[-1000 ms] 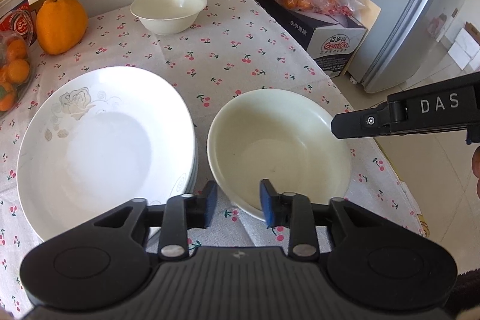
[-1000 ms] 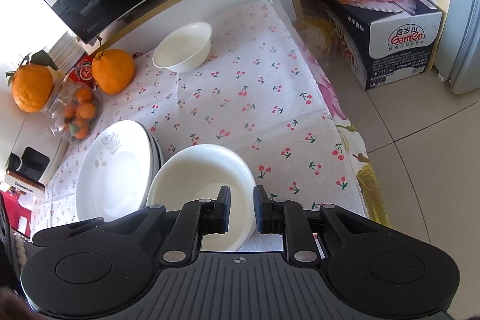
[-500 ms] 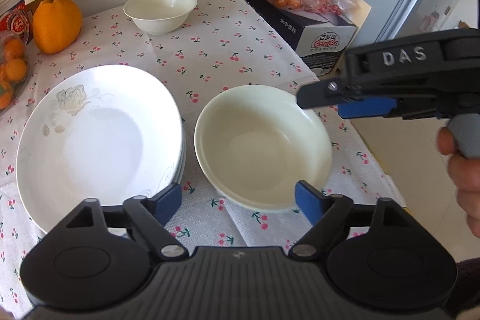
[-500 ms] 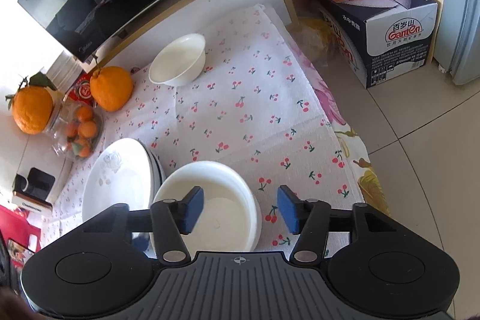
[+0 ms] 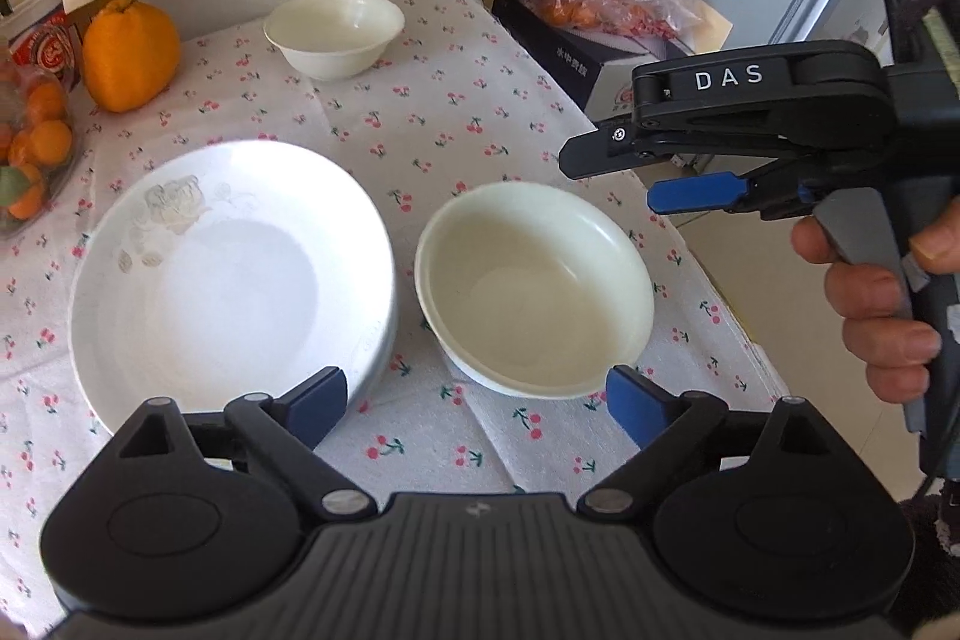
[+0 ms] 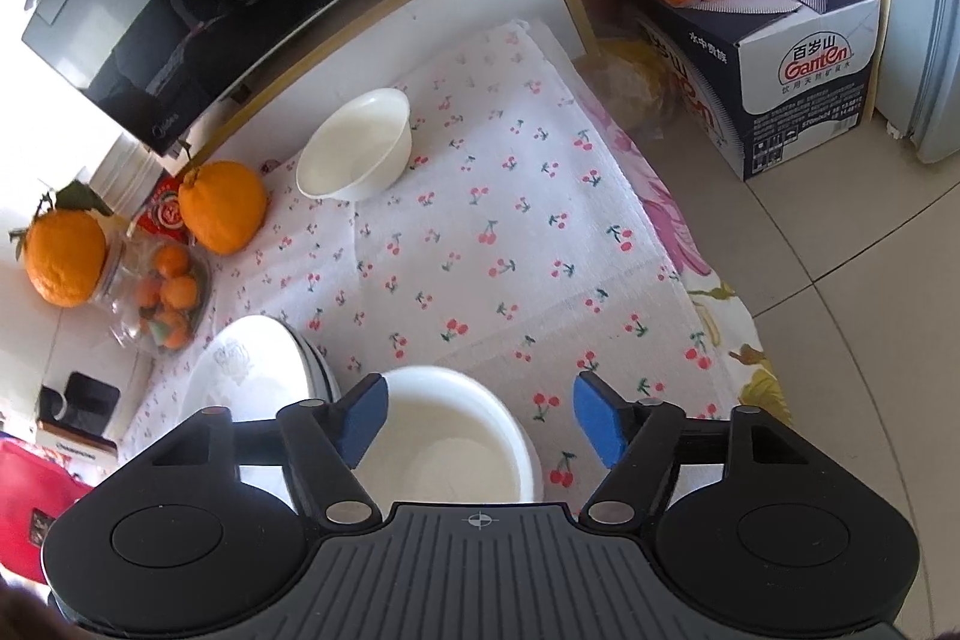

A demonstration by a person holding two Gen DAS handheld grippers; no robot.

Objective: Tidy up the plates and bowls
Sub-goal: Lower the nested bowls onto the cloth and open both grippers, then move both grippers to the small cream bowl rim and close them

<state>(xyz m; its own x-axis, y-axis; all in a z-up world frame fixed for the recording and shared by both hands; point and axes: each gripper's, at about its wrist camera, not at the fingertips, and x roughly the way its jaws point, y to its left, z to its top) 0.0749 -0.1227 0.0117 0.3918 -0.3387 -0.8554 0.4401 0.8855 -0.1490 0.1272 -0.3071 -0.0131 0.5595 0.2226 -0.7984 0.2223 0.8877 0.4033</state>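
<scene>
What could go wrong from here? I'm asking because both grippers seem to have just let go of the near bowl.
1. The near bowl sits close to the table's near edge; a nudge from the open left gripper could push it off.
2. The stack of plates lies just beside it, so sliding the bowl sideways risks a chip.
3. The right gripper, jaws just opened, hangs directly above the bowl and could clip its rim.

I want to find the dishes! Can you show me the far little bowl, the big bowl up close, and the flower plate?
far small bowl (image 5: 335, 31), left wrist view, inside of the bowl.
near big bowl (image 5: 534, 289), left wrist view, inner bottom.
flowered top plate (image 5: 231, 280), left wrist view, its plain centre.
</scene>
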